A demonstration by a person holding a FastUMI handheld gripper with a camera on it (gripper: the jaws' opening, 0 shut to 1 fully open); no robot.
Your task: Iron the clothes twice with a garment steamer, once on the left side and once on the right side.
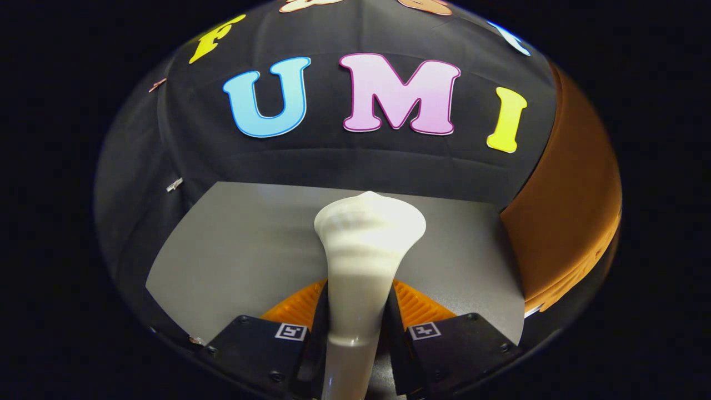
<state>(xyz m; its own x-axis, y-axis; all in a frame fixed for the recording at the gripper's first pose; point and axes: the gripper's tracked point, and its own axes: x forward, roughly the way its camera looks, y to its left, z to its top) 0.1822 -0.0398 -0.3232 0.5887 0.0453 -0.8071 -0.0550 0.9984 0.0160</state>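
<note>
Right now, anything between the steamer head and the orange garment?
Nothing: bare grey table separates the steamer head from the orange garment. Gripper clamps the steamer handle.

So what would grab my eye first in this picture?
A pale, cone-shaped garment steamer stands upright in the middle, held between the two fingers of the claw, which is shut on it. Under it lies a grey table, and an orange cloth hangs beyond, off to one side.

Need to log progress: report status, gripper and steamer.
Gripper shut on white garment steamer, head pointing ahead over grey table. Orange garment off to the right, untouched. Nothing in the way.
</note>
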